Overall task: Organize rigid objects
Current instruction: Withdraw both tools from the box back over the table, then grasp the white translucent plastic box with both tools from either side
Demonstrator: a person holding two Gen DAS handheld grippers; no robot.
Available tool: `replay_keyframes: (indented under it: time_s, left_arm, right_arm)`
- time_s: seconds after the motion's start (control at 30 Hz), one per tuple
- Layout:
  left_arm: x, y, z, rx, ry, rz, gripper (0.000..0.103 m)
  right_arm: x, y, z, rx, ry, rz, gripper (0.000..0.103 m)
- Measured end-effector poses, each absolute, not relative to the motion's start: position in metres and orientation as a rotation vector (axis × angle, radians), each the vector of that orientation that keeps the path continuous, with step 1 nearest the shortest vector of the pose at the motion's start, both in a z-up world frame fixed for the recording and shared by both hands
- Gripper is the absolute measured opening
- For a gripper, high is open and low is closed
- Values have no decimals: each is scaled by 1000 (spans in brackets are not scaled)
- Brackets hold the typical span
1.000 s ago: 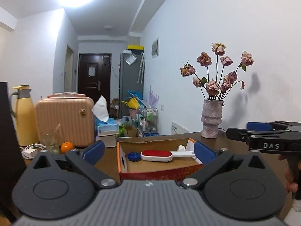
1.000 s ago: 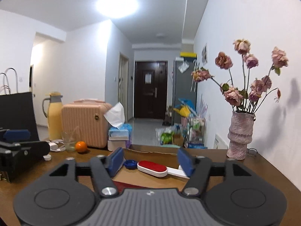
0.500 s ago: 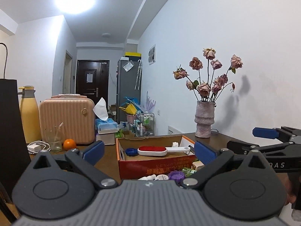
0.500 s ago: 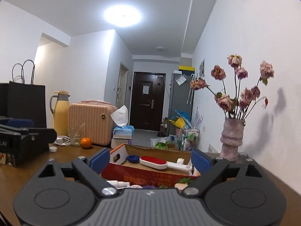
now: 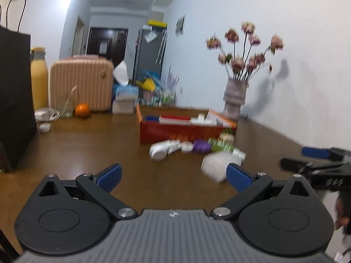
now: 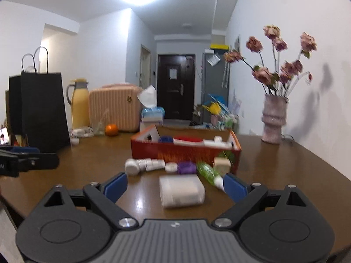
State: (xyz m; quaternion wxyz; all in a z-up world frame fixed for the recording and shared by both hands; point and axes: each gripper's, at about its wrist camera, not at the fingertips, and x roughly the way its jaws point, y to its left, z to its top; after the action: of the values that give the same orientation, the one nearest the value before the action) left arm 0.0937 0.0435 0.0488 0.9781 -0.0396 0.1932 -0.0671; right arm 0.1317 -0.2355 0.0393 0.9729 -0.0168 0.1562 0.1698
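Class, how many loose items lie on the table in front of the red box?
About 6: white bottle, small white jar, purple piece, green bottle, beige cube, white case nearest. Blur may hide more.

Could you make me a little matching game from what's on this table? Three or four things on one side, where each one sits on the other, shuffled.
Things:
1. orange
2. white box
3. vase of dried roses
4. blue cap

Places:
A. inside the red cardboard box
B. by the wall, to the right of the red cardboard box
C. on the table between the open right gripper's fingers
D. in front of the pink suitcase

Pairs: 1-D, 2-C, 3-B, 4-A
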Motion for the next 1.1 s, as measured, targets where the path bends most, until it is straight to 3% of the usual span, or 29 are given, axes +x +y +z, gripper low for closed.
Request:
replay_keyframes:
  time_s: [0.27,0.7,0.97,1.1]
  left_arm:
    - [80,49,39,-76,450,-121,103]
    - [139,0,22,-163,532,-190,103]
    - [212,-24,10,-241,635,-224,103]
    - [241,-35,6,-257,666,-220,93]
  right_arm:
    - [99,-257,33,-6,370,332,94]
    - [150,-266,8,65,436,309,91]
    - [222,-277,-4,132,495,330,75]
    - [260,-285,-7,197,512,342,62]
